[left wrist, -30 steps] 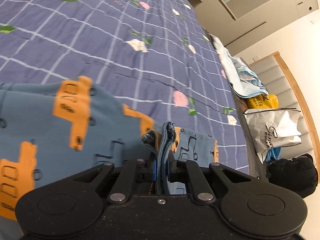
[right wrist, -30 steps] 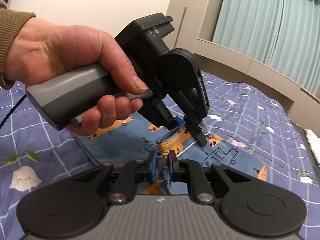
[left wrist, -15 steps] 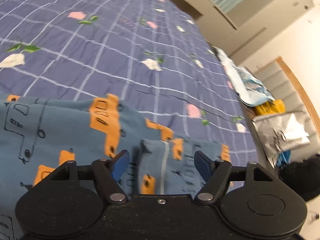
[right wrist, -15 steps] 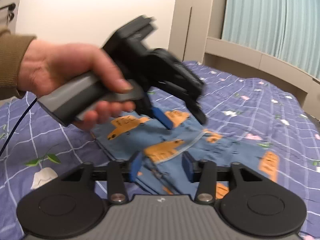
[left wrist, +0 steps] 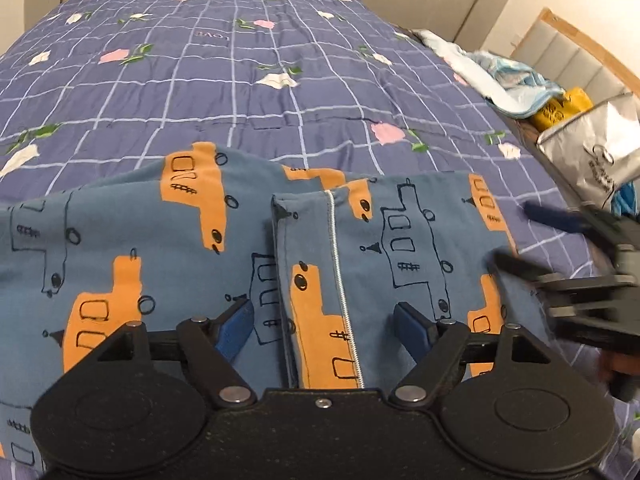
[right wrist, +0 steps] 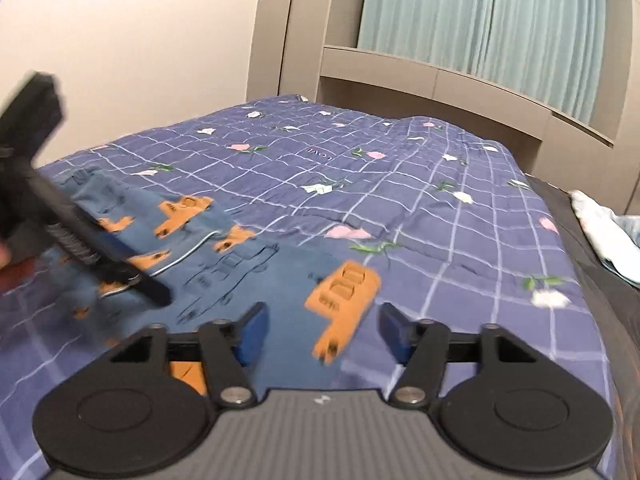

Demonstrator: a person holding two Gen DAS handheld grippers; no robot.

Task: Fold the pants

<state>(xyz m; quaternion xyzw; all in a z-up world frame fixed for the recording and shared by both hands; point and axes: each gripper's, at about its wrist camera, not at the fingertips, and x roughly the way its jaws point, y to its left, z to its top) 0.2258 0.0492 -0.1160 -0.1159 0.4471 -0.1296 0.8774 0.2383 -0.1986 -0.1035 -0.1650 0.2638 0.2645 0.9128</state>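
Observation:
The blue pants (left wrist: 168, 264) with orange vehicle prints lie flat on the bed, with a folded-over part (left wrist: 384, 256) on top showing a white seam. My left gripper (left wrist: 324, 326) is open and empty just above the folded part. My right gripper (right wrist: 320, 328) is open and empty above the pants' right end (right wrist: 280, 280). The right gripper also shows blurred at the right edge of the left wrist view (left wrist: 580, 264). The left gripper shows blurred at the left of the right wrist view (right wrist: 80, 240).
The purple checked bedspread (left wrist: 248, 80) with flower prints covers the bed. At its right side lie light-blue cloth (left wrist: 504, 84), a yellow pack (left wrist: 560, 108) and a silver bag (left wrist: 592, 152). A headboard ledge and teal curtains (right wrist: 500, 28) stand behind the bed.
Both grippers were shut on the pants' edge a second ago. They opened, let the cloth drop onto the pants, and have moved apart and back.

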